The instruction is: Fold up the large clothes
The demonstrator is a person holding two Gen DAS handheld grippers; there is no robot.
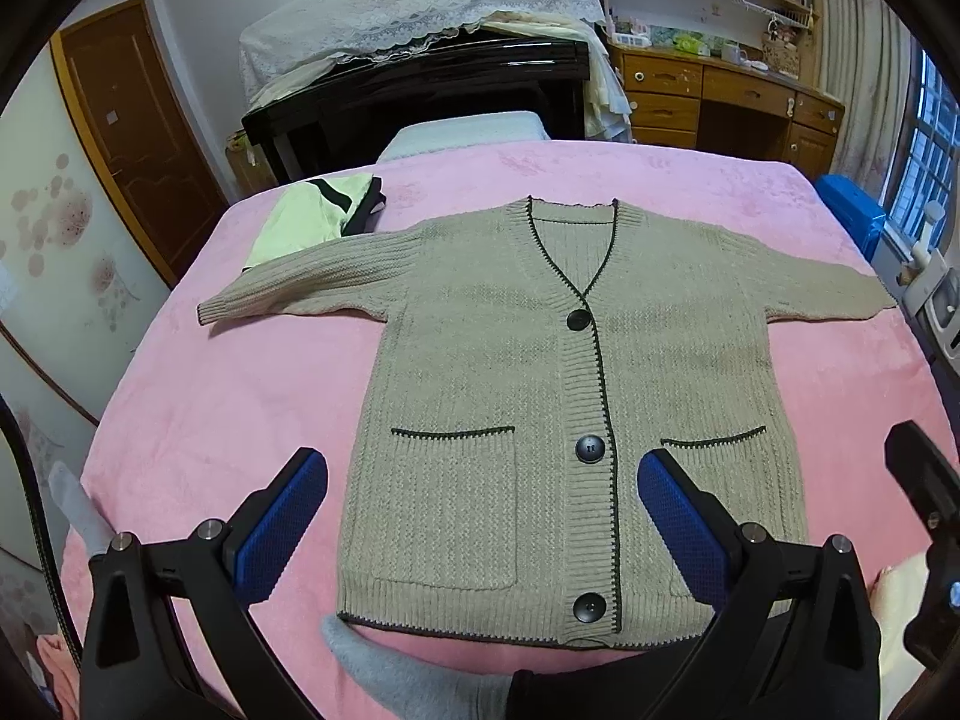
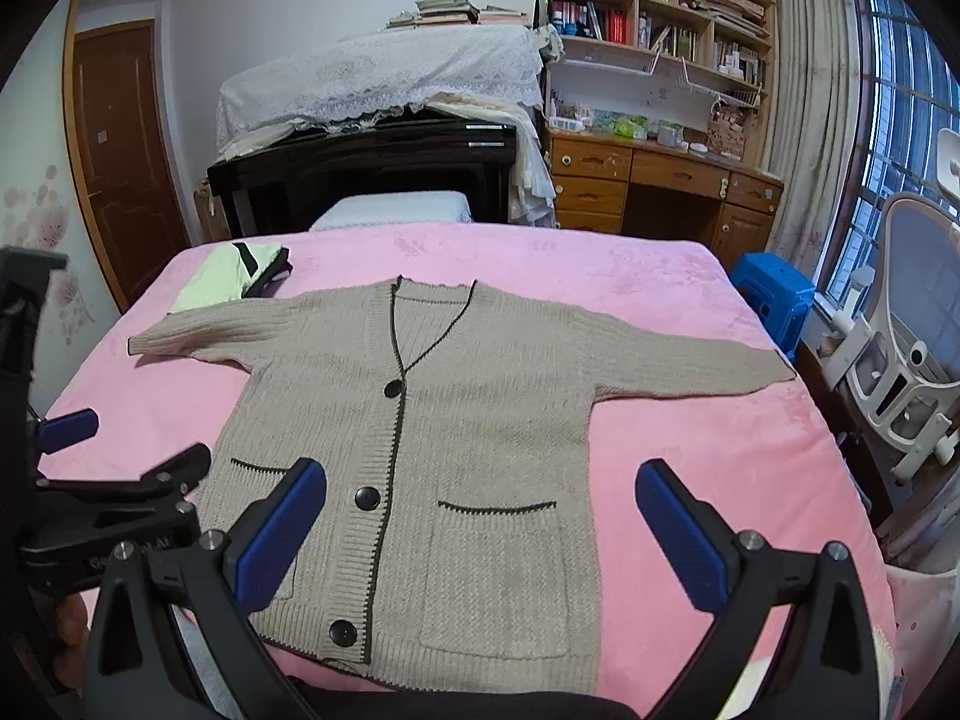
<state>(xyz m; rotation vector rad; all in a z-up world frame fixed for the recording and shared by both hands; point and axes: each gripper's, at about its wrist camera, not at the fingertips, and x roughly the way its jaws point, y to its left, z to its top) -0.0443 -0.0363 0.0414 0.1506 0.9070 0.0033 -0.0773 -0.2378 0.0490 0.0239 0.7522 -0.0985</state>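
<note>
1. In your left wrist view, the beige knit cardigan (image 1: 540, 396) lies flat and face up on the pink blanket (image 1: 228, 420) covering the bed, both sleeves spread out to the sides, collar pointing away from you and hem nearest you.
2. Your left gripper (image 1: 483, 522) hangs above the hem end with its blue-padded fingers (image 1: 282, 528) spread wide; nothing sits between them, and the lower placket with its black buttons (image 1: 589, 449) shows in the gap.
3. A folded pale green garment (image 1: 306, 216) rests at the far left corner of the blanket, just beyond the cardigan's sleeve cuff. Part of your right gripper's black frame (image 1: 924, 516) pokes in at the right edge.
4. In your right wrist view, the same cardigan (image 2: 456, 420) fills the middle of the bed, its front buttoned and two dark-trimmed pockets (image 2: 498, 576) visible.
5. Your right gripper (image 2: 480, 528) hovers over the pocket on the right with its fingers (image 2: 678, 534) held far apart, gripping nothing.
6. Your left gripper (image 2: 108, 510) appears at the left edge, over the blanket (image 2: 720, 456). Behind the bed stand a black piano (image 2: 366, 168) under a lace cover and a wooden desk (image 2: 660, 180).
</note>
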